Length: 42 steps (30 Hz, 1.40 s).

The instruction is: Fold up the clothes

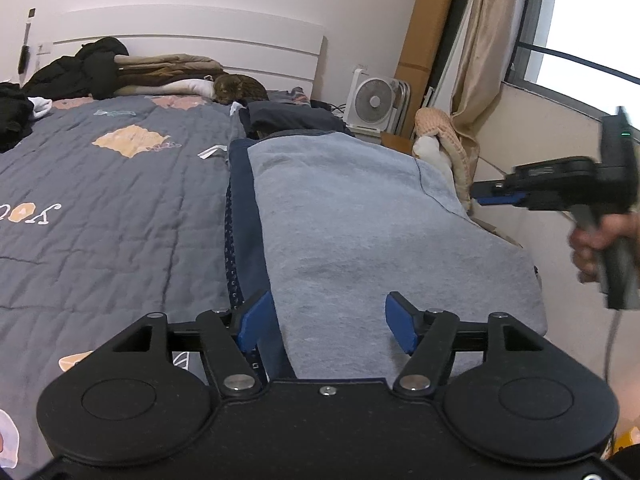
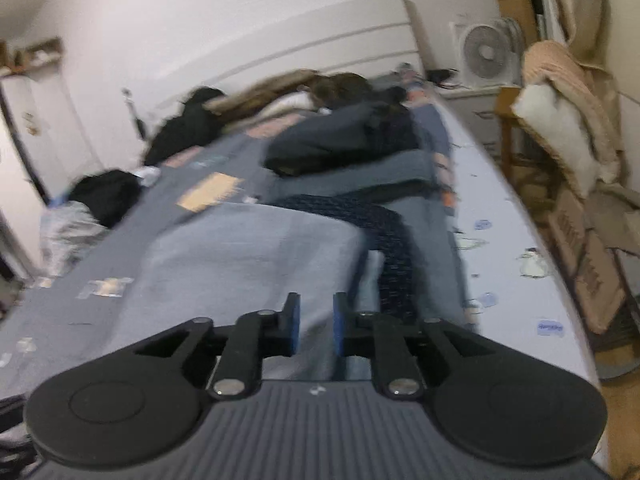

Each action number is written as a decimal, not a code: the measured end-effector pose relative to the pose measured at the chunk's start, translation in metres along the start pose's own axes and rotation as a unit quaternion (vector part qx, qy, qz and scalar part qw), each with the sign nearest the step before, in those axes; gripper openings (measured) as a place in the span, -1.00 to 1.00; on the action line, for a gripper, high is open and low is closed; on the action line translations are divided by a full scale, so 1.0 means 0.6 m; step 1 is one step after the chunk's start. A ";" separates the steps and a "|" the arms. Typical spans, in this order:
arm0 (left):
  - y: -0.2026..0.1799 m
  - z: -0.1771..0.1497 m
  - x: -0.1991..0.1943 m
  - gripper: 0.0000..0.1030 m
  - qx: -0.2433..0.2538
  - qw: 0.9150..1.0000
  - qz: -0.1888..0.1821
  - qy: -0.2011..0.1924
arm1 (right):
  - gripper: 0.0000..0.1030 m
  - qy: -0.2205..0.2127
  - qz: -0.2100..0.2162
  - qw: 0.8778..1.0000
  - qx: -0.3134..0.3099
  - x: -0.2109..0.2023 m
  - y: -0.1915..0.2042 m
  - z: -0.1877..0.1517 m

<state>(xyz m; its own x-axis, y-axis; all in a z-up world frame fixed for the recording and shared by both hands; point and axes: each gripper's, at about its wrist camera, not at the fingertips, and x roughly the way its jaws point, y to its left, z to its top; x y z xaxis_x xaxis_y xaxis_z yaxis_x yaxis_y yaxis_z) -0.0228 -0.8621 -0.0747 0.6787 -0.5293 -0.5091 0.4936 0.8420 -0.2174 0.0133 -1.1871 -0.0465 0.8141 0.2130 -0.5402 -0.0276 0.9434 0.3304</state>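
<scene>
Left wrist view is showing a grey garment (image 1: 372, 216) that is lying flat on the bed (image 1: 100, 208), along its right side, with a dark blue patterned edge (image 1: 236, 248) running down its left border. The left gripper (image 1: 328, 320) is hovering low over the near end of this garment; its blue fingers (image 1: 256, 320) are standing wide apart, released, and no cloth is being pressed between them. The right gripper (image 1: 492, 192) is appearing at the right edge, held by a hand (image 1: 596, 244), above the far right side of the garment and not touching it. In the right wrist view, which is blurred, the right gripper (image 2: 316, 320) is showing its fingers (image 2: 292, 320) close together with a narrow gap, and nothing is being grasped. Behind the grey garment, folded dark clothes (image 1: 292, 118) are piling up. A cat (image 1: 240, 88) is lying near the white headboard (image 1: 192, 40), and a white fan (image 1: 374, 100) is standing beside the bed.
</scene>
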 end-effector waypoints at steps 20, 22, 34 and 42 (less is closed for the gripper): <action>-0.003 -0.027 -0.007 -0.15 0.056 0.995 -0.031 0.073 | -0.22 0.022 -0.016 0.999 -0.029 -0.079 0.036 -0.185; -0.011 -0.032 -0.003 -0.32 0.067 0.995 -0.029 0.075 | -0.22 0.021 -0.004 1.000 -0.011 -0.085 0.032 -0.199; -0.015 -0.026 -0.021 -0.31 0.063 0.996 -0.014 0.061 | -0.17 0.000 -0.007 1.000 0.006 -0.082 0.028 -0.238; 0.021 -0.013 0.014 -0.31 -0.105 0.978 -0.168 0.065 | -0.04 -0.013 0.000 1.000 0.026 -0.081 0.014 -0.247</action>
<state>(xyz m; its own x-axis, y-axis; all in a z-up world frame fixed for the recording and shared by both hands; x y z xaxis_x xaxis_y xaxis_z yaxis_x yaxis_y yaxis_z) -0.0155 -0.8551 -0.0882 0.4163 -0.7735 -0.4779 0.5449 0.6330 -0.5499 -0.1125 -1.1518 -0.1319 0.8285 0.2068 -0.5205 0.0017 0.9284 0.3716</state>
